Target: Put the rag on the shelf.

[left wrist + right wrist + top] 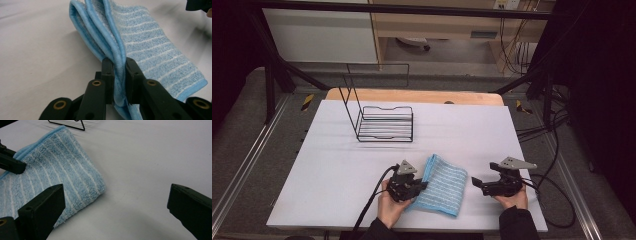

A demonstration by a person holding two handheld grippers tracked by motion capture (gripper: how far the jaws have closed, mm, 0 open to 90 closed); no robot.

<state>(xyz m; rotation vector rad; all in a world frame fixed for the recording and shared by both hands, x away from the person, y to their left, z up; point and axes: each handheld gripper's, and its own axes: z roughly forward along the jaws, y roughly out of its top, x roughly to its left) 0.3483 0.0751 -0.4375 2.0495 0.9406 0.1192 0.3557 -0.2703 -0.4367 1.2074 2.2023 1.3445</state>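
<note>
White desk point(337, 170), black wire rack point(384, 124) at the far side, unloaded. My left claw point(422, 186) was clamped on the folded blue striped terry towel's point(443, 184) edge, near front. Right claw point(476, 183) gaped wide, holding nothing. Folding looked done; racking remained.

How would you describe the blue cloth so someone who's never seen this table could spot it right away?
Start at the white table and look to its near edge, between the person's two hands. There lies the folded towel, its left edge pinched by the left gripper while the right gripper waits open beside it. It is the one soft thing there, light blue with thin white stripes, unlike the black wire rack farther back.
</note>
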